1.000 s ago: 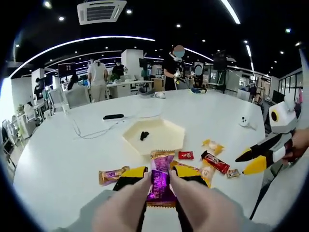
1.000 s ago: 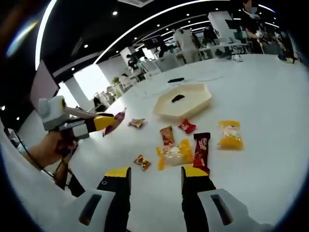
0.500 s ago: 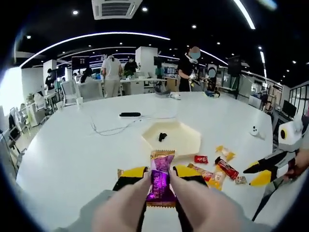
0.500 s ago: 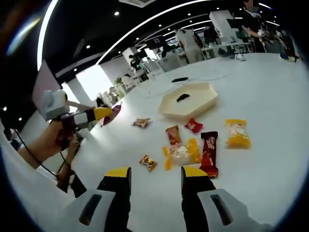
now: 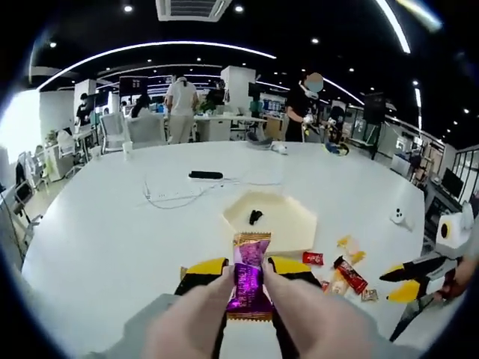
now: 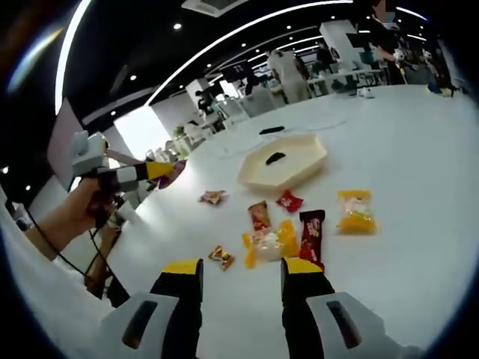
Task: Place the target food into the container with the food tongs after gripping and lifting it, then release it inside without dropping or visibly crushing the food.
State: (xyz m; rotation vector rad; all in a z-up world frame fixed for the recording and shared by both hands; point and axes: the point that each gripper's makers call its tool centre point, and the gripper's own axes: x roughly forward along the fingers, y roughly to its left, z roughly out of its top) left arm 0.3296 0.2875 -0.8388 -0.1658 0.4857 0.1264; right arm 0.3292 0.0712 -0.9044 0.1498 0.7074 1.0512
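Raised left gripper (image 5: 247, 267) still clamps purple candy (image 5: 249, 278) above tray (image 5: 271, 224)

Purple-and-gold candy wrapper (image 5: 249, 280), cream tray (image 6: 284, 161) — small black piece inside, yellow snack bag (image 6: 355, 212), white table (image 5: 112, 224)

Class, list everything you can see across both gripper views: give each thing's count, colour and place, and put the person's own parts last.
Tray: one, cream, hexagonal, mid-table, holding a small dark item.
Purple candy: one, gripped between the left gripper's jaws.
Small red packet: one, just before the tray.
Dark red bar: one, near the right gripper.
Yellow packets: two, flanking that bar.
Brown wrappers: three, scattered left of the snacks.
Black device and white cable: beyond the tray.
Table: white.
Left gripper: shut on candy.
Right gripper: open.
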